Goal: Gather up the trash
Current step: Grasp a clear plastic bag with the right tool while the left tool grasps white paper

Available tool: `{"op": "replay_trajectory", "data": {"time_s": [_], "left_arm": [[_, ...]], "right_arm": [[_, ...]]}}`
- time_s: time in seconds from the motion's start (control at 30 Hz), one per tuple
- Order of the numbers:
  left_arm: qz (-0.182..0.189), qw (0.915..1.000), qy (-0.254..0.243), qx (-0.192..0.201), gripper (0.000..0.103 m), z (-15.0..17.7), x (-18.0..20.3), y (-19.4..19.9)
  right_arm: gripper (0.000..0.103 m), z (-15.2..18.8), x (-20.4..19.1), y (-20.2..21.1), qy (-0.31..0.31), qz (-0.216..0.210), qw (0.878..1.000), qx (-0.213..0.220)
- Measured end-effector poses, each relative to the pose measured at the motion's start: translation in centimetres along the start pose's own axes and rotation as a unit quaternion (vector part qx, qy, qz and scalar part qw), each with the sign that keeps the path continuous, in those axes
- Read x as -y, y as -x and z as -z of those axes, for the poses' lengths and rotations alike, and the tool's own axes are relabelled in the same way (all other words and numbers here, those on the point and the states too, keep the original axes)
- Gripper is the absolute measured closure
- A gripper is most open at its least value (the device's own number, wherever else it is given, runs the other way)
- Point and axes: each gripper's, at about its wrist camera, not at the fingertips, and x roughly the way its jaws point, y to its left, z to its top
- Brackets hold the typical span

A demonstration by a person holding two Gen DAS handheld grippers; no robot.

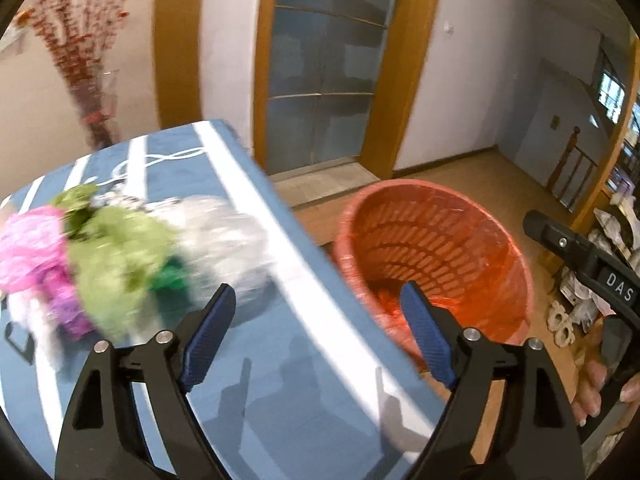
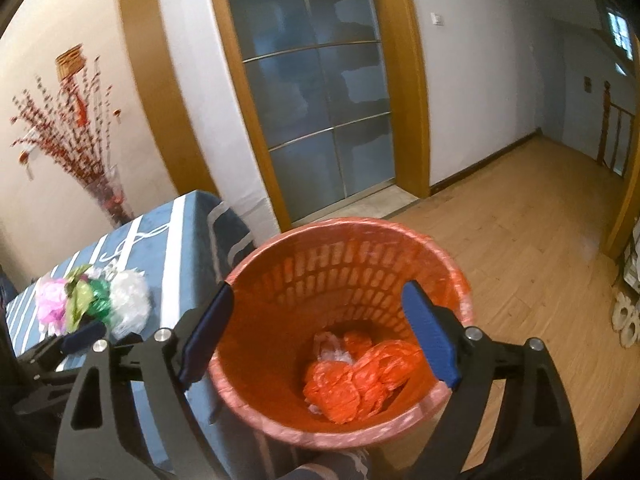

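The only writing I can read is "DAS", in white capitals on the black body of my right hand-held gripper (image 1: 568,248), seen at the right edge of the left wrist view with a person's fingers (image 1: 596,380) wrapped around its handle. My left hand-held gripper (image 1: 320,324) has its two blue-padded jaws spread wide with nothing between them, hanging over the edge of the blue-and-white striped cloth-covered surface (image 1: 280,380). In its own camera my right hand-held gripper (image 2: 318,326) is likewise wide apart and empty, poised above the round orange-red plastic lattice waste basket (image 2: 280,420), which stands on the light wooden floor (image 2: 540,300) just beside the surface. I count one basket; a thin reddish bag lines it, and at its bottom lie a crumpled orange plastic bag (image 2: 360,380) and a scrap of whitish plastic (image 2: 332,350) touching it. On the surface sits a cluster of crumpled plastic wrappers touching one another: one pink (image 2: 50,300), one light green (image 2: 80,300), one dark green (image 2: 100,300) and one white (image 2: 130,304), four colours as far as I can tell, though the left view blurs them. The left hand-held gripper's tip shows in the right view just in front of that cluster. Behind the surface stands one clear vase of red berry branches (image 2: 76,140) against the wall, and one frosted glass door in an orange-brown wooden frame (image 2: 316,92) faces me. A white wall switch (image 2: 439,19) sits to the right of the door.
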Motion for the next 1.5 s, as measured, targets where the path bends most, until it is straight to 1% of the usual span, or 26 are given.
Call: {"op": "replay_trajectory", "data": {"time_s": [0.2,0.3,0.4,0.47,0.57,0.63,0.73,0.93,1.03,1.2,1.27,1.37,1.43,1.47,1.5], "left_arm": [[-0.054,0.9972,0.044,0.028,0.017,0.8,-5.3,3.1],[-0.088,0.9931,0.067,0.041,0.017,1.5,-8.4,4.7],[-0.114,0.9896,0.076,0.043,0.017,2.2,-10.7,5.5],[-0.140,0.9855,0.084,0.044,0.017,2.7,-12.6,5.9],[-0.164,0.9803,0.103,0.041,0.017,3.5,-14.9,6.4],[-0.175,0.9769,0.115,0.043,0.017,3.9,-16.3,6.9],[-0.188,0.9729,0.128,0.042,0.017,4.4,-18.3,7.3],[-0.197,0.9696,0.140,0.039,0.017,5.5,-20.4,7.7],[-0.195,0.9694,0.145,0.037,0.017,5.8,-21.0,7.8],[-0.189,0.9701,0.149,0.034,0.017,6.0,-21.6,7.5],[-0.185,0.9707,0.150,0.031,0.017,6.1,-21.7,7.2],[-0.181,0.9718,0.149,0.028,0.017,6.1,-21.7,6.8],[-0.178,0.9722,0.150,0.026,0.017,6.2,-21.8,6.7],[-0.177,0.9722,0.151,0.025,0.017,6.2,-21.8,6.6],[-0.176,0.9723,0.152,0.024,0.017,6.2,-21.8,6.5]], "right_arm": [[0.019,0.7,-4.3,0.0,0.035,-0.028,0.999,-0.012],[0.019,1.1,-6.7,-0.1,0.054,-0.042,0.997,-0.019],[0.019,1.5,-9.2,-0.3,0.075,-0.056,0.995,-0.022],[0.019,1.7,-10.5,-0.3,0.085,-0.066,0.994,-0.024],[0.020,1.9,-12.6,-0.7,0.100,-0.078,0.992,-0.026],[0.026,1.9,-13.7,-1.4,0.104,-0.085,0.990,-0.031],[0.034,1.9,-15.3,-3.3,0.101,-0.095,0.989,-0.053],[0.042,1.7,-18.2,-6.9,0.112,-0.093,0.986,-0.082],[0.043,1.7,-19.5,-8.7,0.122,-0.093,0.983,-0.096],[0.045,1.9,-20.9,-10.9,0.127,-0.109,0.978,-0.125],[0.045,2.1,-21.4,-11.7,0.136,-0.106,0.976,-0.133],[0.051,2.5,-21.9,-12.6,0.144,-0.109,0.972,-0.147],[0.061,2.8,-22.2,-13.0,0.148,-0.117,0.970,-0.156],[0.064,2.9,-22.4,-13.0,0.152,-0.120,0.968,-0.157],[0.069,3.0,-22.6,-13.0,0.156,-0.121,0.968,-0.157]]}}
